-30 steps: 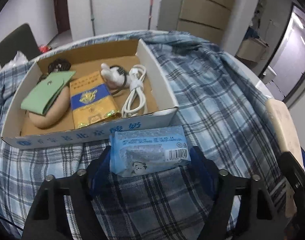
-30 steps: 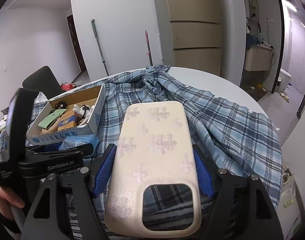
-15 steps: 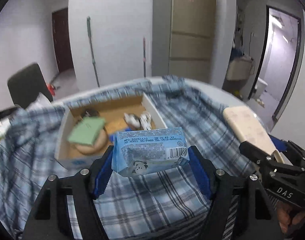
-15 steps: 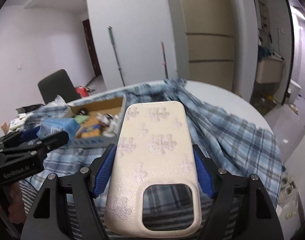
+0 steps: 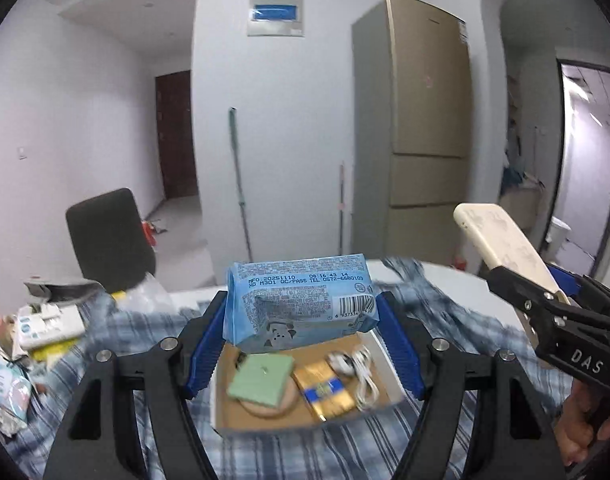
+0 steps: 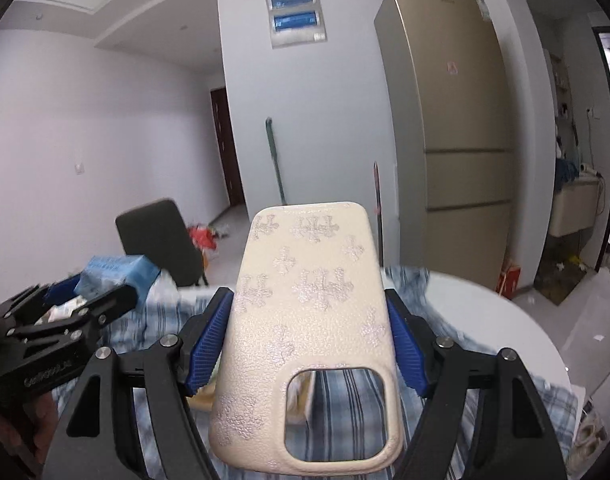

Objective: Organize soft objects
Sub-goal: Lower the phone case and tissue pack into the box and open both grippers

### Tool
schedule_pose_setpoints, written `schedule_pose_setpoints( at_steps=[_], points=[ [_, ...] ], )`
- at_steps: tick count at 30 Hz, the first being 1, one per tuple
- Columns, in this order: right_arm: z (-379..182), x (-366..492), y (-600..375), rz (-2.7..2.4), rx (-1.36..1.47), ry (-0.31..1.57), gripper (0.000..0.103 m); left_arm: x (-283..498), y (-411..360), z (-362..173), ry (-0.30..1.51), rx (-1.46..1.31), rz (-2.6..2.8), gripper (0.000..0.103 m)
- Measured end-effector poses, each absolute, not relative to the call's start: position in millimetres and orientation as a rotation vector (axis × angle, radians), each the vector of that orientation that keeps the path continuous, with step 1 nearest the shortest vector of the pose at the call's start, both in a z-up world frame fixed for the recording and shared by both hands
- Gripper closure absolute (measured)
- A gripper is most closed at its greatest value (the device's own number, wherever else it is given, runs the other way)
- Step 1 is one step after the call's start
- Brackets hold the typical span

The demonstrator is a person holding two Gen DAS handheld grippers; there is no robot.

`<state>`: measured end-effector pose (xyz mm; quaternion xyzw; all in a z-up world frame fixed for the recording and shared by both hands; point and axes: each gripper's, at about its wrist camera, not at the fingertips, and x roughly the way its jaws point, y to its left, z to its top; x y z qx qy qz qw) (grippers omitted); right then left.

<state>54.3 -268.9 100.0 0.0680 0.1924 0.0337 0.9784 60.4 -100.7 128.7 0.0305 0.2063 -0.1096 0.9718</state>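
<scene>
We hold a blue wet-wipes pack (image 5: 299,304) clamped between the blue pads of our left gripper (image 5: 303,344), raised above the open cardboard box (image 5: 387,360) on the plaid cloth (image 5: 457,320). Right of the box, our right gripper (image 6: 309,344) grips a cream phone case (image 6: 305,320) by its long edges, also lifted clear of the cloth.

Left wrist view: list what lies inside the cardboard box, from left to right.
Green pouch lying on a tan round object → blue-and-gold packet → white cable. A small blurred white item by the cable is left out.
</scene>
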Motion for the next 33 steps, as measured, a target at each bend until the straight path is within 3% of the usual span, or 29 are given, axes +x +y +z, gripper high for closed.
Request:
schedule_pose_setpoints(
  at_steps=[9,33],
  points=[
    [98.6,109.0,-245.5,0.063,0.138,0.416,0.031,101.5,-69.6,136.9,0.425,-0.002,-0.181,0.028],
    [-32.8,181.9,-191.5,0.115,0.057,0.760,0.030,194.2,-48.3,11.3,0.787,-0.004,-0.173,0.028]
  ],
)
